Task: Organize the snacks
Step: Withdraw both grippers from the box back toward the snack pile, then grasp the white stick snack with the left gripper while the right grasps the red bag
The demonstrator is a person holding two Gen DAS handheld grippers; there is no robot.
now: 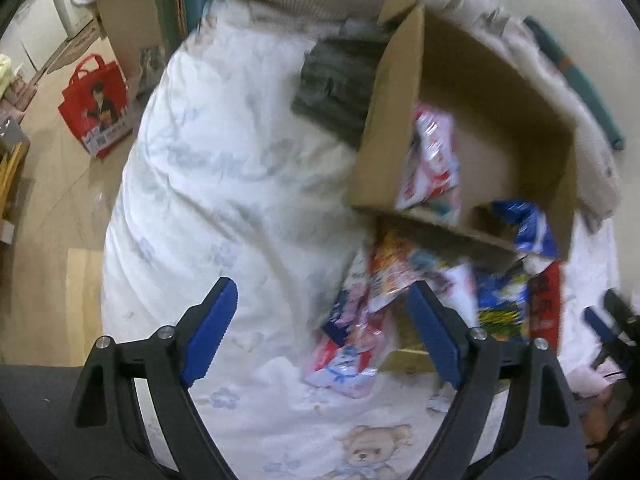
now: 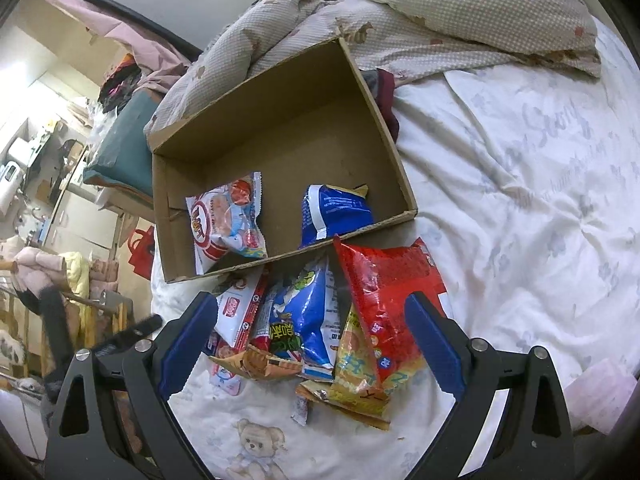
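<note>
Left hand-held gripper point(image 1: 322, 336) spread wide, empty, over the bed point(image 1: 224, 184). Cardboard box point(image 2: 280, 128) at 12 w/ two packs in: white-red pack point(image 2: 228, 220) at 10, blue pack point(image 2: 336, 212) at 1. Snack pile point(image 2: 320, 320) just outside box, approx six pcs left. Right hand-held gripper point(image 2: 310, 344) released, straddling pile. Roughly a quarter done.

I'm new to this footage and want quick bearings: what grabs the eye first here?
An open cardboard box on the bed, holding a white-and-red snack bag and a blue bag. Just outside its near wall lies a heap of packets, topped by a big red bag, between the open right gripper's fingers.
</note>
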